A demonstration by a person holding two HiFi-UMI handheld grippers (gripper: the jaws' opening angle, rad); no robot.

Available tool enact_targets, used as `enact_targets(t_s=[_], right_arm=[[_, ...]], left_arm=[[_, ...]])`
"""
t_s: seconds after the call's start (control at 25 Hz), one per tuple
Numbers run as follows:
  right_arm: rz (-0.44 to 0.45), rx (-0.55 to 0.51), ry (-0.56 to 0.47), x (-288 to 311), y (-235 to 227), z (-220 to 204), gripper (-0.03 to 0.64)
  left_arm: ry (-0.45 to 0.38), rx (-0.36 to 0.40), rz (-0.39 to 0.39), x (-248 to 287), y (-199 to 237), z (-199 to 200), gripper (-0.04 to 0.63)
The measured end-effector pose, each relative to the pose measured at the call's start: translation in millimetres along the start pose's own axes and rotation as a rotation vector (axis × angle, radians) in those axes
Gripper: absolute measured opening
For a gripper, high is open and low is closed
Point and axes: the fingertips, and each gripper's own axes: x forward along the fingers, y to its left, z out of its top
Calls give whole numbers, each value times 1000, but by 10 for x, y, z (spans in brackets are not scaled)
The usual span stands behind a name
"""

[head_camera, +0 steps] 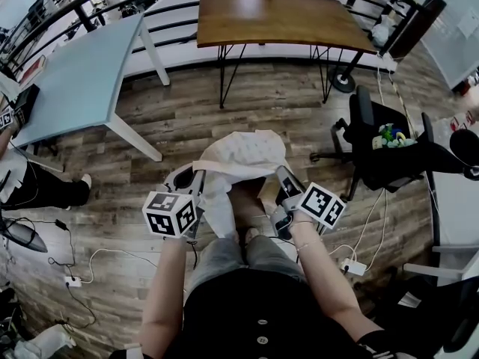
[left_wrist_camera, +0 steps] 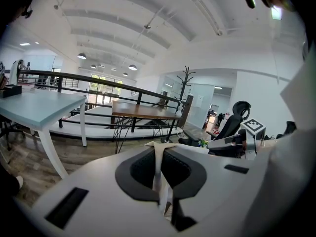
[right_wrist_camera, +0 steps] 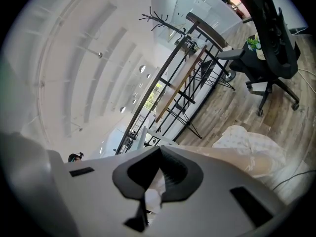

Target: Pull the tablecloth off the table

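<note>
the white, faintly dotted fabric tablecloth (head_camera: 243,159) hangs bunched at the middle of the frame, clear of the bare brown wooden table (head_camera: 277,17) at upper centre and over the grey wood-plank floor (head_camera: 194,118). the left gripper (head_camera: 196,179) is closed on a thin fold of it, the cloth standing edge-on between the dark pads; the right gripper (head_camera: 285,178) is likewise pinched tight on a crumpled wad. with the cloth already off the table, good handling now looks like firm, even pinches on both sides and the loose belly gathered high, so it neither slips out nor trails under the person's feet. a pale blue table (head_camera: 75,73) stands at upper left.
</note>
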Motion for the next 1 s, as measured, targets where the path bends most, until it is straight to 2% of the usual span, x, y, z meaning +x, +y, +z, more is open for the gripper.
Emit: enact_targets(t_s=[0.6, 1.0], right_arm=[[-7, 0, 1, 3, 3, -43, 26], [0, -3, 15, 16, 0, -105, 26]], left_arm=[[8, -6, -6, -21, 25, -32, 15], [12, -40, -7, -44, 65, -95, 15]])
